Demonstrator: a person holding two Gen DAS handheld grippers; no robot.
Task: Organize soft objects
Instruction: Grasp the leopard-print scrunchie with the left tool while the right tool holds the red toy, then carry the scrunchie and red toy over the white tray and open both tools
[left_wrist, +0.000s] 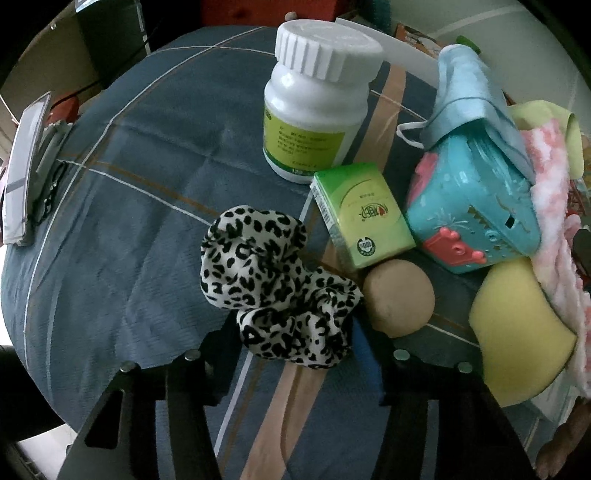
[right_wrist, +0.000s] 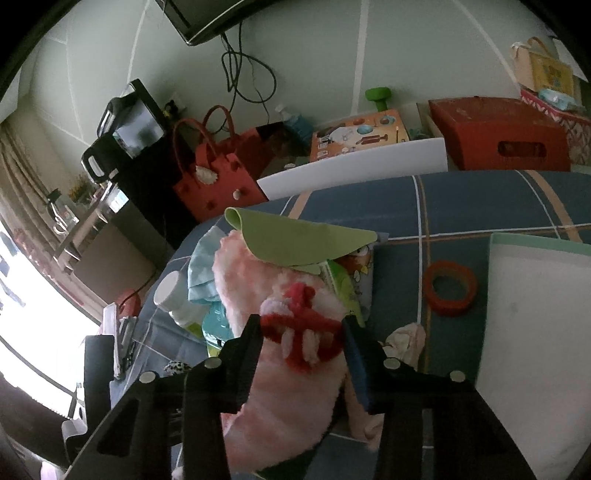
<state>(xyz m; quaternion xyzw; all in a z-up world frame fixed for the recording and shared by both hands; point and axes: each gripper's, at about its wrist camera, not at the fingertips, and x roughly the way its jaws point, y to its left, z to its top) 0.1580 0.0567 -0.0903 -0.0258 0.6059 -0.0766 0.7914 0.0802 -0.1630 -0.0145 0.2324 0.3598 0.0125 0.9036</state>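
i work over a bed (left_wrist: 110, 192) with a blue plaid cover, the clutter heaped toward one side. largest of the soft things is the pink fluffy sock (right_wrist: 280, 387), lying across the heap and running down between my right fingers (right_wrist: 301, 332). those fingers stand about half open, both pads level with the red bow (right_wrist: 306, 336) sewn on the sock; i cannot tell whether they press it yet. no earlier view is given, so i judge only from this. to do this well i would close on the plush body rather than the bow alone, since the bow could slip or tear loose, and lift straight up so the green sheet (right_wrist: 295, 240) draped over the sock's far end slides off and is not dragged along.

next down is the leopard scrunchie (left_wrist: 273, 284), lying on the cover in front of my left fingers (left_wrist: 295, 354), also about half open. its near edge sits between the tips; contact is unclear. i would pinch one thick fold low down and keep clear of the tan ball (left_wrist: 399, 295) touching it at the side.

writing: the white bottle (left_wrist: 317, 99) has a yellow-green label with small print too fine to read; the green box (left_wrist: 365, 218) shows red chinese characters and a round "100" mark, and i cannot make out more.
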